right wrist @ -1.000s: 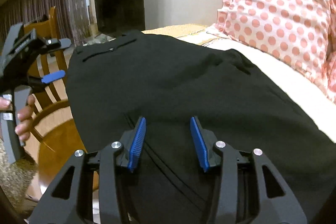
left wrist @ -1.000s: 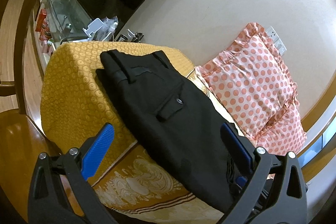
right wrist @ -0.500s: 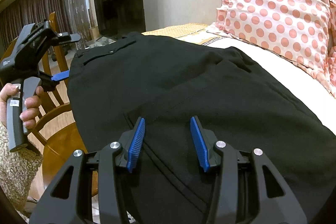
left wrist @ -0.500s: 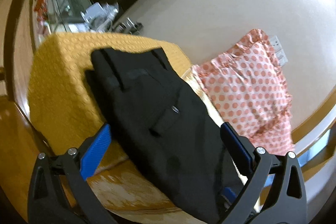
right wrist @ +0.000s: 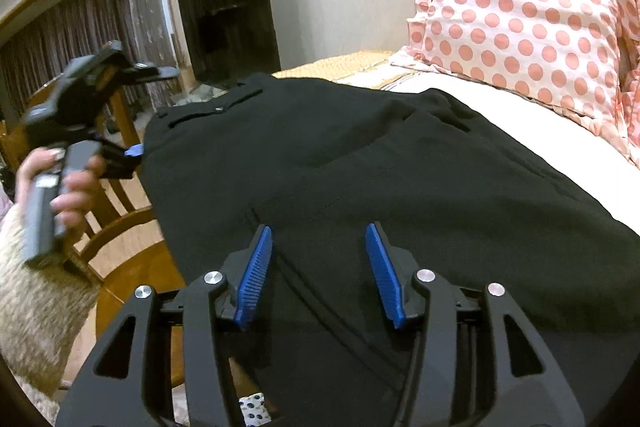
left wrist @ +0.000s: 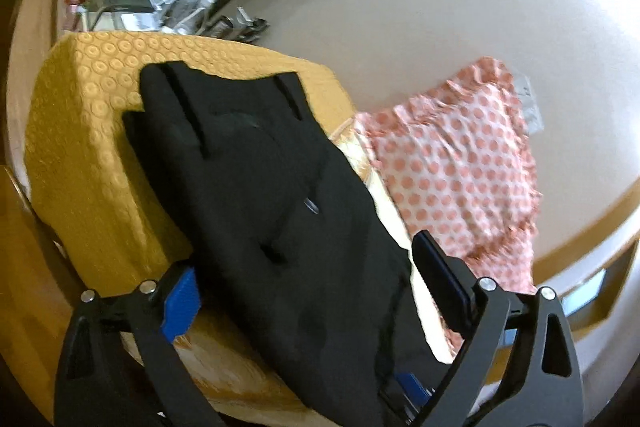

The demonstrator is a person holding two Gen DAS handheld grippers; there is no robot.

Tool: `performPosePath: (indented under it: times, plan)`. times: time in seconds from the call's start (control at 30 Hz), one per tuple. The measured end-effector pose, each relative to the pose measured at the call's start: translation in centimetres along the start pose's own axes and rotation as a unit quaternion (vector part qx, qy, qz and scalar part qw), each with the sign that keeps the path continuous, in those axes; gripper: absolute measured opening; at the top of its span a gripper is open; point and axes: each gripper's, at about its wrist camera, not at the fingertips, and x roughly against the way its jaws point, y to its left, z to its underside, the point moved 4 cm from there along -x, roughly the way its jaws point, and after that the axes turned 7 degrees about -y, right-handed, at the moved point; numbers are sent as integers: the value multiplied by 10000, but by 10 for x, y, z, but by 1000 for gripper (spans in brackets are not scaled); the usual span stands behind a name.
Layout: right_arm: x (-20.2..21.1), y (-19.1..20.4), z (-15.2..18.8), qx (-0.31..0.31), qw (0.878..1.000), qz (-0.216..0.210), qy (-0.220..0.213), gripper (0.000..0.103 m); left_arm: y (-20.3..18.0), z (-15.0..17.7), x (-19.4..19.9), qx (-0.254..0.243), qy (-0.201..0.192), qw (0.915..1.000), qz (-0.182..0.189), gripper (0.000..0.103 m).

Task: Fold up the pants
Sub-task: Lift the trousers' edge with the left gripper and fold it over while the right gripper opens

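Note:
Black pants (left wrist: 280, 211) lie flat along the bed, waistband at the far end on the yellow cover (left wrist: 80, 131). They fill the right wrist view (right wrist: 380, 163). My left gripper (left wrist: 308, 283) is wide open and empty, above the pants' near part. It also shows in the right wrist view (right wrist: 132, 147), held in a hand beside the pants' left edge. My right gripper (right wrist: 320, 275) is open and empty, its blue pads either side of a seam, just above the cloth.
A pink polka-dot pillow (right wrist: 516, 11) leans on the wall at the right. A dark TV (right wrist: 228, 19) stands beyond the bed's end. A wooden chair (right wrist: 120, 227) is close to the bed's left side. Clutter (left wrist: 180, 3) sits on a glass stand.
The left gripper has moved closer over the pants and tilted, its view blurred. The right gripper has stayed open and edged slightly forward over the cloth.

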Motion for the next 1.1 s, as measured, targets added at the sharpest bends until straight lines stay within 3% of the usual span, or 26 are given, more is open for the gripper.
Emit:
performPosePath:
  times: [0.13, 0.2, 0.3, 0.5, 0.63, 0.77, 0.9, 0.97, 1.0, 1.03, 1.1]
  plan:
    - [25, -6, 4, -25, 9996, -94, -270, 62, 1, -2, -5, -153, -166, 9987, -451, 72]
    - [38, -10, 9, -31, 9993, -89, -361, 65, 5, -1, -5, -210, -235, 9973, -659, 47]
    - [56, -22, 17, -176, 9989, 15, -440, 70, 8, -1, -5, -491, -264, 9932, -1018, 27]
    - [98, -68, 34, -790, 9931, 561, -659, 74, -37, 1, 5, -1394, -566, 9824, -1109, 18]
    - [129, -102, 44, -1225, 9832, 1020, -885, 75, -98, 14, 7, -2300, -759, 9655, -958, 17]
    - [164, -135, 56, -1690, 9678, 1445, -1184, 76, -180, 50, -3, -3343, -702, 9382, -559, 16]
    - [195, -157, 67, -2032, 9511, 1838, -1424, 76, -256, 110, -8, -4308, -619, 9003, 90, 16]
    - [210, -169, 75, -2180, 9431, 2016, -1494, 77, -288, 152, -9, -4773, -456, 8760, 515, 16]
    - [214, -174, 79, -2230, 9405, 2076, -1507, 77, -304, 183, -8, -5049, -315, 8590, 787, 16]
    - [218, -178, 82, -2279, 9378, 2139, -1512, 77, -310, 202, -7, -5198, -207, 8487, 955, 16]
    - [223, -184, 89, -2372, 9324, 2272, -1511, 77, -319, 256, -6, -5582, 201, 8181, 1369, 16]
